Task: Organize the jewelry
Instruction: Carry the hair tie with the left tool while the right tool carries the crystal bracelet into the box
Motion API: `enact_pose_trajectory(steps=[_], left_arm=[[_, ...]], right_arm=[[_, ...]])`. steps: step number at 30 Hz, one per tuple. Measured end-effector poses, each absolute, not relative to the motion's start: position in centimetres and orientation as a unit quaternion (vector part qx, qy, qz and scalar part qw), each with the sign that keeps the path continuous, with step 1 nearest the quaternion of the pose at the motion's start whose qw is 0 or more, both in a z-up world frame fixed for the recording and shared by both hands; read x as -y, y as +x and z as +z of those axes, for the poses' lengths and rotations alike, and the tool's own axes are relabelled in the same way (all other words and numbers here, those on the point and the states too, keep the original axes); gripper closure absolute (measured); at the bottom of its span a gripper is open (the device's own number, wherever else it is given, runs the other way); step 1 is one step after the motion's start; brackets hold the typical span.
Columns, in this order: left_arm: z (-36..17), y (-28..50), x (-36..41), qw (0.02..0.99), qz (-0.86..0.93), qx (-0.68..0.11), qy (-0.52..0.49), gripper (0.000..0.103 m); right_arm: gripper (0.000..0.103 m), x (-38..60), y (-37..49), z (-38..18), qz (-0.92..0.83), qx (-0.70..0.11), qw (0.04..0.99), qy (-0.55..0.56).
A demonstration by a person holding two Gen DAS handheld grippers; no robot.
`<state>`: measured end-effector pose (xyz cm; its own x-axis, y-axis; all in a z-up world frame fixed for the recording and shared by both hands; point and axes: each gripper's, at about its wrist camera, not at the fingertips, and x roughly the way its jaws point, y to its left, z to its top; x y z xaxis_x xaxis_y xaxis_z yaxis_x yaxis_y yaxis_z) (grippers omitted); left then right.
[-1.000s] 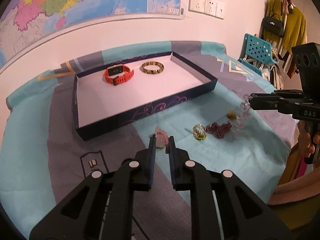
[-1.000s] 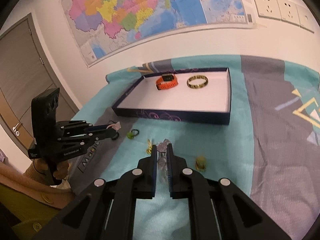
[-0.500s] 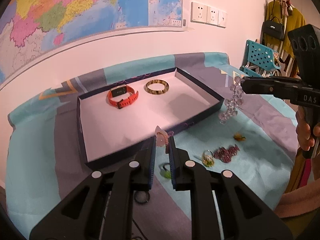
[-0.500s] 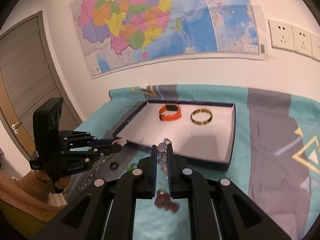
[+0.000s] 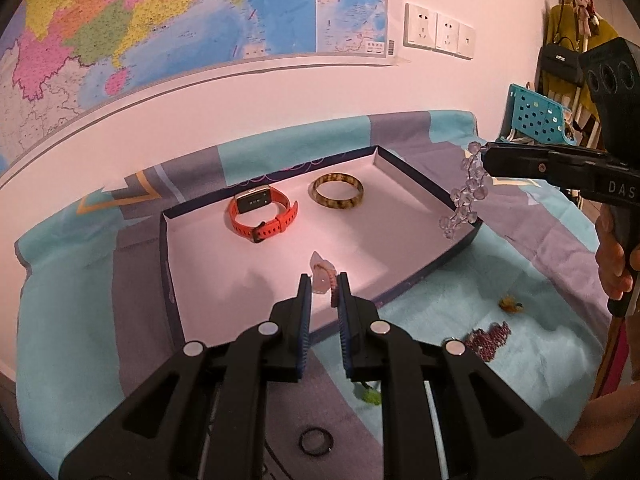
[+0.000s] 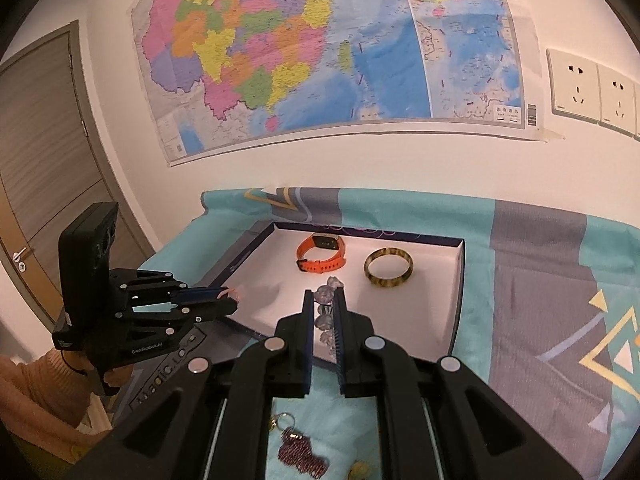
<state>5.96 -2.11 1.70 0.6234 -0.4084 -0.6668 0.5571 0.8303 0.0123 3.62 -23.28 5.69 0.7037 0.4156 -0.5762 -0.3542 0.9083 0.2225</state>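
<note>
Jewelry is in both grips: the left gripper (image 5: 323, 280), fingers closed on a small pink piece (image 5: 322, 271), and the right gripper (image 6: 324, 300), fingers pinching a clear bead strand (image 5: 464, 196), both hang over the box (image 5: 440, 192). Lower each to bare white floor at five o'clock of the orange watch (image 5: 262, 214) and amber bangle (image 5: 338, 196) before letting go, so the dangling beads don't snag the rim.

Warm pinkish indoor light, soft shadows, sharp focus, strong fisheye bending, dark corners
</note>
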Motion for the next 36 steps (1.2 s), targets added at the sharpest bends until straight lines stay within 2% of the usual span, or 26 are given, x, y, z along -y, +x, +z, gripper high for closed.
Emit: enact_pose_trajectory(steps=[36], left_arm=[[0.5, 11.6, 3.6, 0.894, -0.244, -0.358, 0.116, 0.090]], right_arm=[[0.095, 22.3, 9.9, 4.1, 0.205, -0.342, 0.916, 0.043]])
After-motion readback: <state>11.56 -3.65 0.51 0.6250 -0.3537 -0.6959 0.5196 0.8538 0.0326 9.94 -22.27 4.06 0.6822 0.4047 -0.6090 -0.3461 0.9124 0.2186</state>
